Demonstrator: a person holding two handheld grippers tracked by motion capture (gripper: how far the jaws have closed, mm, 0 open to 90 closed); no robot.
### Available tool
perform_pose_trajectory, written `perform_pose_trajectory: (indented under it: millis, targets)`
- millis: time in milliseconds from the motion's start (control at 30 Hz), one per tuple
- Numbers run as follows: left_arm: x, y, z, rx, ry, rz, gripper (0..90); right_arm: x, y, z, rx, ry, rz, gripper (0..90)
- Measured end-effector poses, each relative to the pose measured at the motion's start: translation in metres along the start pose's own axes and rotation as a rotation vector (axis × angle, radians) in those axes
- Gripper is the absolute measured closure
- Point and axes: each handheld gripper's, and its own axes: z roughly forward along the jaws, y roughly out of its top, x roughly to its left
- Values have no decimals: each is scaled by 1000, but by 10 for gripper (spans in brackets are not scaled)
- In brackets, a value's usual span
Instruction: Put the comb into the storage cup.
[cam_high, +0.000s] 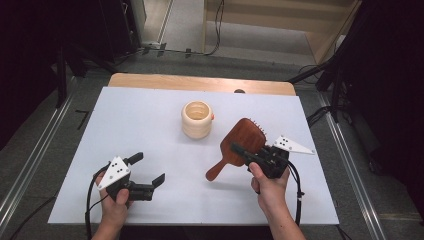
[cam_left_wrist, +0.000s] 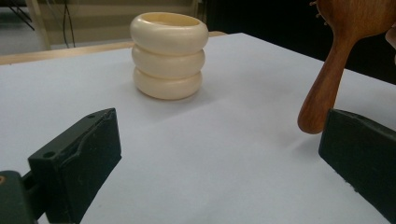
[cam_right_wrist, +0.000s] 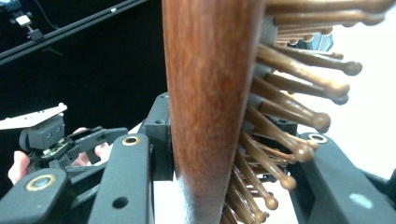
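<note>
One item held: dark reddish-brown wooden paddle hairbrush, clamped in the right gripper.
Brush position: over the right half of the table, head toward the far side, handle slanting down to the near left; handle tip low over the white sheet, contact with it cannot be told.
Grip point: across the brush head; in the right gripper view one jaw lies against the smooth wooden back, the other on the bristle side.
Right gripper state: jaws partly closed and pressing on the brush head, held by the person's right hand.
Brush material: polished wood with visible grain; oval flat head narrowing to a rounded handle.
Bristles: wooden pins with ball tips, standing out from the face in rows.
Left gripper: jaws spread wide with nothing between them, low over the near left part of the table in the person's left hand.
Left gripper pads: black, blocky, matt.
Cream ribbed round holder: upright near the table centre, well apart from both grippers; three stacked bulging rings, smooth surface, open top.
Table: covered by a white, flat, matt sheet; a pale wooden edge shows along the far side.
</note>
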Motion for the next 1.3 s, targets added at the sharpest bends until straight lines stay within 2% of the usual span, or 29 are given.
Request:
perform_pose_trajectory:
  millis: [567, 800, 967, 1100, 1167, 1300]
  targets:
    - [26, -11, -26, -6, 71, -3, 0, -3, 12, 10, -9, -9, -25, 542]
    - [34, -15, -35, 4, 75, -4, 0, -4, 19, 13, -9, -15, -29, 541]
    - [41, -18, -42, -12, 59, -16, 0, -4, 24, 16, -15, -16, -35, 541]
    - [44, -19, -45, -12, 63, -13, 0, -4, 28, 18, -14, -19, -45, 541]
    - [45, -20, -44, -14, 59, -26, 0, -4, 31, 19, -16, -18, -50, 541]
    - [41, -23, -39, 18, 78, 3, 0, -4, 36, 21, -22, -19, -58, 541]
